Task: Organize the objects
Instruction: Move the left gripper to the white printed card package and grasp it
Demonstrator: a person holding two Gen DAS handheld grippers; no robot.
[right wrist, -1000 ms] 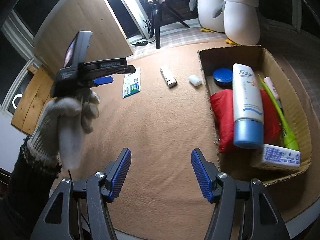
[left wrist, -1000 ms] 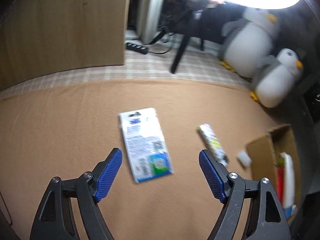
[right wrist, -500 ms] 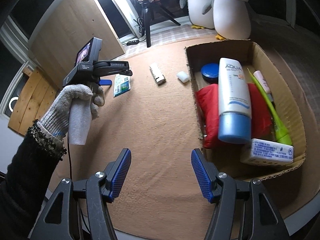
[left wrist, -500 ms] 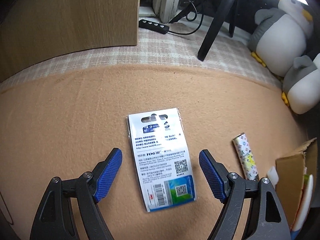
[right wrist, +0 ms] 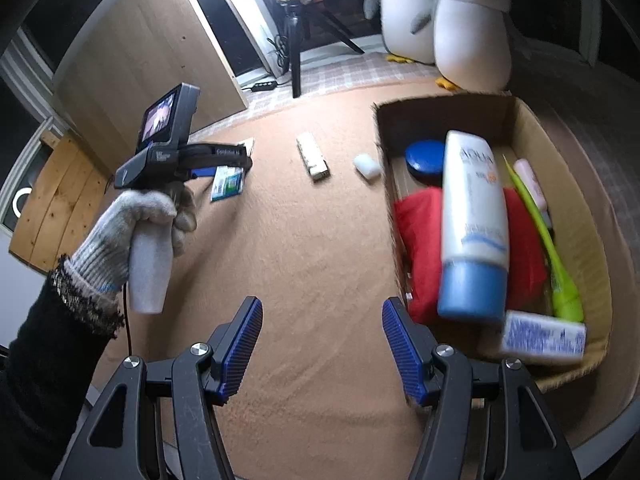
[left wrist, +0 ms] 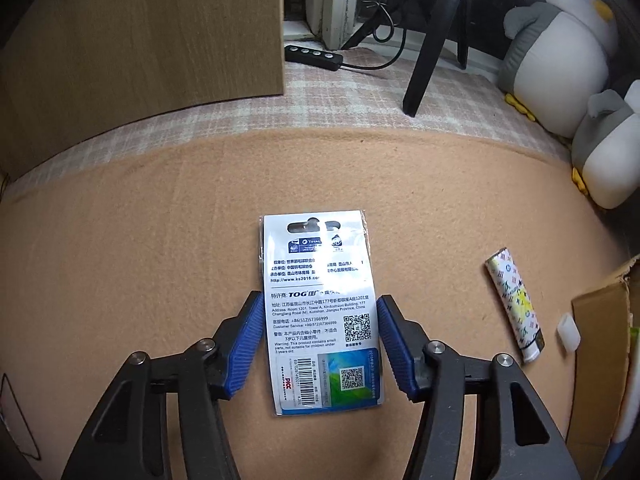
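A flat white packet [left wrist: 320, 312] with printed text and a blue-green label lies on the tan mat. My left gripper [left wrist: 319, 298] points down over it, jaws closing. The blue pads flank its long edges, and the packet still lies flat. In the right wrist view a gloved hand [right wrist: 132, 224] holds that gripper over the packet [right wrist: 228, 184]. My right gripper [right wrist: 322, 308] hovers open over bare mat, nothing between its fingers, left of a cardboard box [right wrist: 592, 208]. The box holds a white-and-blue tube [right wrist: 472, 216], a red cloth [right wrist: 420, 248], a blue lid [right wrist: 424, 156] and other items.
A patterned tube [left wrist: 514, 304] and a small white piece [left wrist: 568, 332] lie on the mat between the packet and the box. Behind the mat stand two plush penguins [left wrist: 560, 60], a tripod leg [left wrist: 428, 60], a power strip [left wrist: 312, 54] and a wooden panel [left wrist: 140, 40].
My left gripper has come down over the packet and its jaws have narrowed until the pads reach the packet's edges. The right gripper has stayed nearly still.
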